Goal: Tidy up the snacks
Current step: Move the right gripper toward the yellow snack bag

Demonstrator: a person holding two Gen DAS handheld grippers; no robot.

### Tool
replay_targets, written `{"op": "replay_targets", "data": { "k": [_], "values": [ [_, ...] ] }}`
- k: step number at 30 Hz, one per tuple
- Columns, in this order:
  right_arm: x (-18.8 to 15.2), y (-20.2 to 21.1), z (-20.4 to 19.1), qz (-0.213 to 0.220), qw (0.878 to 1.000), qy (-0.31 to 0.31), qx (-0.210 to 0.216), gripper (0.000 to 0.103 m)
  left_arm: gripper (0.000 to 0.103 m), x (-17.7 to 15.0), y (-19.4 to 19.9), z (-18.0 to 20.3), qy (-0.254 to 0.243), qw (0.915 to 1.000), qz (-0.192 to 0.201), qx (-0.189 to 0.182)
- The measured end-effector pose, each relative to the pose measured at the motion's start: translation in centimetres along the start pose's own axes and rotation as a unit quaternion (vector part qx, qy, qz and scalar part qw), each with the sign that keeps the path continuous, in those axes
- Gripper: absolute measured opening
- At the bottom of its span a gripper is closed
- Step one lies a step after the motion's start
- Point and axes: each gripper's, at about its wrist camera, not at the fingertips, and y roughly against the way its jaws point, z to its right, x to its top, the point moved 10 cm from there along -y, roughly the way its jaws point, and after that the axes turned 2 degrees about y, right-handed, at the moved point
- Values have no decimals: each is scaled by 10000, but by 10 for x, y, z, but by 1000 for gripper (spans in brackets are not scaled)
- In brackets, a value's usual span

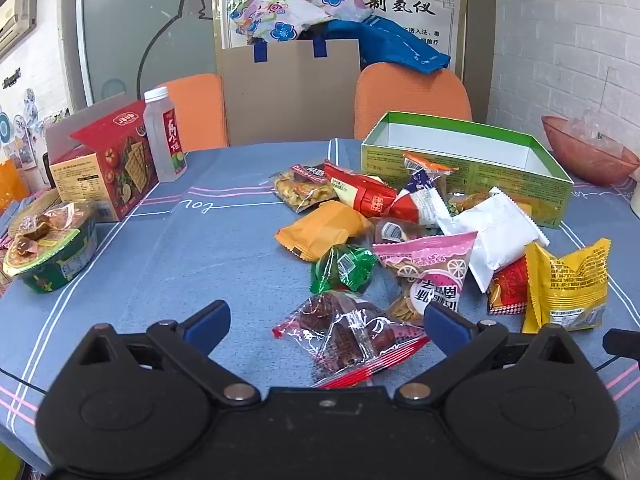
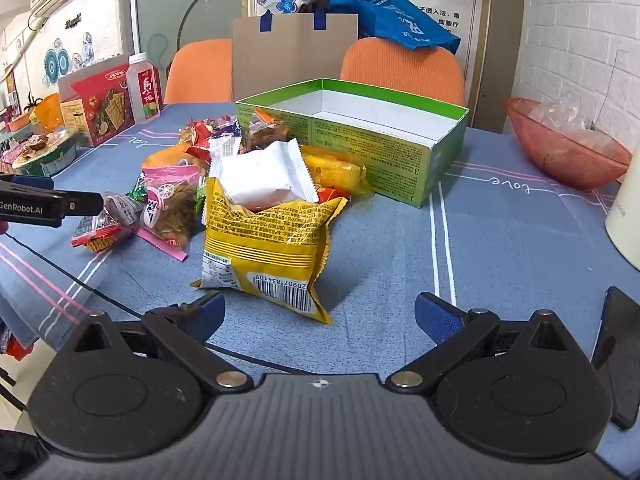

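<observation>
A pile of wrapped snacks lies on the blue tablecloth in front of an open green box (image 1: 472, 168), which also shows in the right wrist view (image 2: 360, 148). My left gripper (image 1: 326, 322) is open, its blue pads on either side of a clear packet with red edges (image 1: 352, 340). My right gripper (image 2: 320, 316) is open just short of a yellow packet (image 2: 264, 248) that leans on a white packet (image 2: 264, 176). The left gripper's finger shows at the left of the right wrist view (image 2: 48, 202). A pink packet (image 1: 428, 264) and a green packet (image 1: 344, 268) lie in the pile.
A red cracker box (image 1: 108, 168), a drink bottle (image 1: 164, 136) and a round green tub (image 1: 52, 252) stand at the left. A red plastic bowl (image 2: 568, 148) sits at the right, a white vessel (image 2: 624, 216) beside it. Two orange chairs (image 1: 412, 96) stand behind the table.
</observation>
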Motion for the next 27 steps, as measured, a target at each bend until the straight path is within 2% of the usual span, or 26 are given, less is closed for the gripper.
{"op": "replay_targets", "data": {
  "k": [27],
  "values": [
    [2,-12,-5,-19,9998,-118,134,103,103,4,-9,18,-79,9997,-22,-219]
  ]
}}
